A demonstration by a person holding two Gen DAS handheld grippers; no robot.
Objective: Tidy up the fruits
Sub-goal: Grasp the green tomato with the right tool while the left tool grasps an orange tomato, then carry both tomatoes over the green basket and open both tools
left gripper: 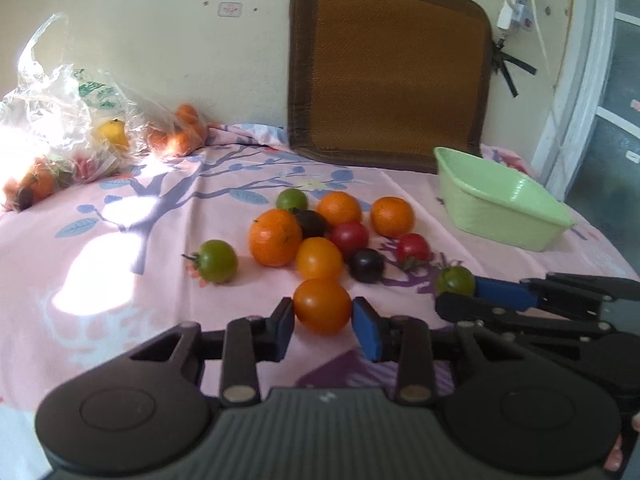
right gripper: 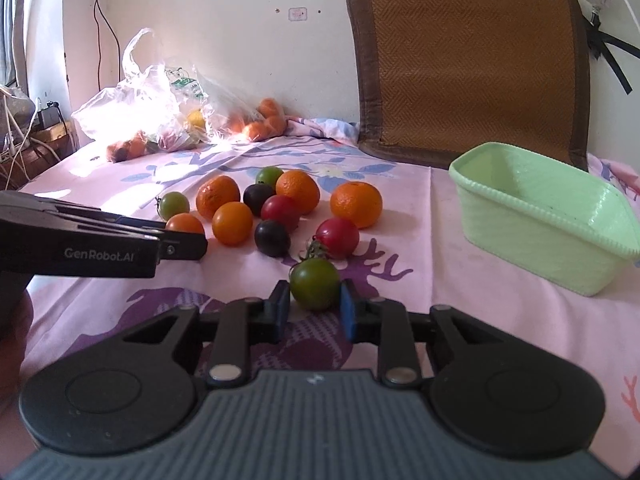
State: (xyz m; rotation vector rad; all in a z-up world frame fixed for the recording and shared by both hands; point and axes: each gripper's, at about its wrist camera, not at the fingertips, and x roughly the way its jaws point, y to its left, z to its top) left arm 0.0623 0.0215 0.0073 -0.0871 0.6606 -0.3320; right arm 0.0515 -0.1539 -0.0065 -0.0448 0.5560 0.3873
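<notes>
A cluster of oranges, red, dark purple, orange and green tomatoes lies on the pink floral cloth [left gripper: 100,264]. My left gripper [left gripper: 323,312] has its pads touching both sides of an orange tomato [left gripper: 322,306] at the near edge of the cluster; it also shows in the right wrist view [right gripper: 184,225]. My right gripper [right gripper: 314,304] has its pads against a green tomato [right gripper: 315,284], which also shows in the left wrist view [left gripper: 455,281]. Both fruits still rest on the cloth. A light green basket [right gripper: 548,216] stands empty at the right.
A clear plastic bag [right gripper: 160,96] with more fruit lies at the back left by the wall. A brown woven mat [right gripper: 468,52] leans on the wall behind the basket. Loose oranges [right gripper: 266,122] sit beside the bag.
</notes>
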